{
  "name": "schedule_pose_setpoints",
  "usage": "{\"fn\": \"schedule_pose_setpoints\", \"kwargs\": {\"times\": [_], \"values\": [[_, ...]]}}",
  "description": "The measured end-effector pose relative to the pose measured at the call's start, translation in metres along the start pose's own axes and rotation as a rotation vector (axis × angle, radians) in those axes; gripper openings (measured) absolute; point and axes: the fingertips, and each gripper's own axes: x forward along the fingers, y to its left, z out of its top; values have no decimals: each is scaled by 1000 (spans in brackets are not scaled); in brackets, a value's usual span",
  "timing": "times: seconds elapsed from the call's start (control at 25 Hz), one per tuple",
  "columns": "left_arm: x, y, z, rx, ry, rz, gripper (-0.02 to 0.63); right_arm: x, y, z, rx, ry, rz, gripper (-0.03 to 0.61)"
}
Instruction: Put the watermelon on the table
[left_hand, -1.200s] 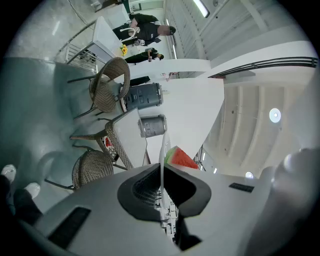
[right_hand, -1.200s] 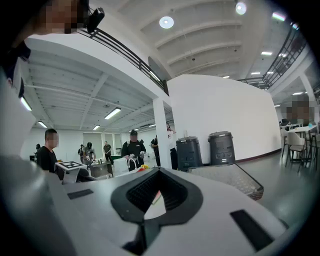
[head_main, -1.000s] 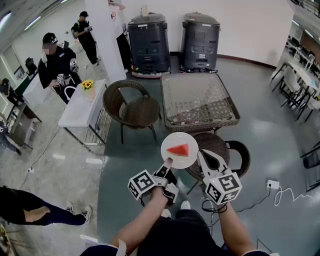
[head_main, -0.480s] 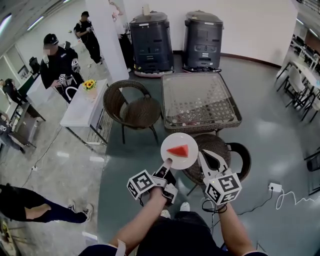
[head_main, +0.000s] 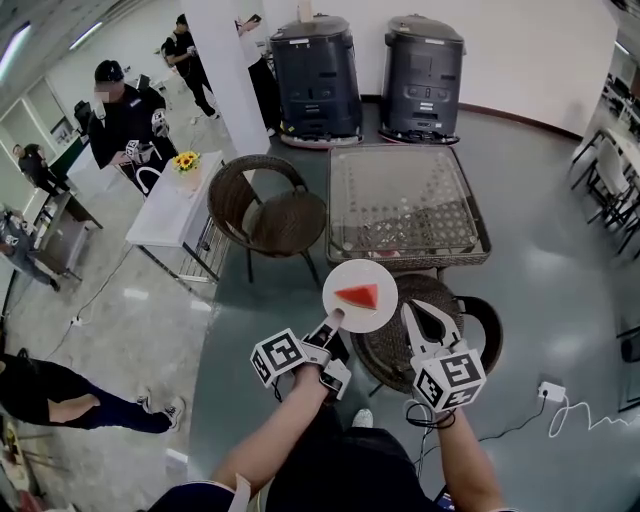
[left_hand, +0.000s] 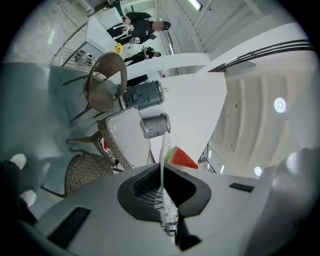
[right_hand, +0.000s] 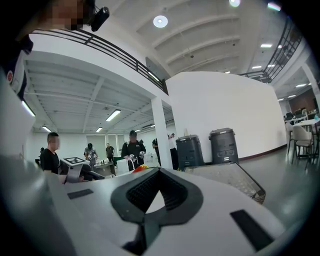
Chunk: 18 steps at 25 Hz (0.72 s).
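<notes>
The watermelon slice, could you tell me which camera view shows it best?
The head view: from above, the whole red watermelon slice lies on the white plate. The left gripper view shows it side-on behind the plate's edge. The right gripper view does not clearly show it.

This is an open hall's lounge corner; a brown wicker chair (head_main: 268, 215) sits at eleven o'clock; a glass-topped wicker table (head_main: 405, 190) and black cleaning machines (head_main: 318, 80) stand at twelve.
</notes>
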Motion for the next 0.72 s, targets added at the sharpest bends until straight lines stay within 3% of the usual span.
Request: {"fn": "schedule_pose_setpoints", "kwargs": {"times": [0.44,0.72], "values": [[82,16,27,-8,57,4,12,57,-58,-4,11,19,-45,2],[151,38,71,-31,134,30,12,120,-94,-8,22,83,-109,2]]}}
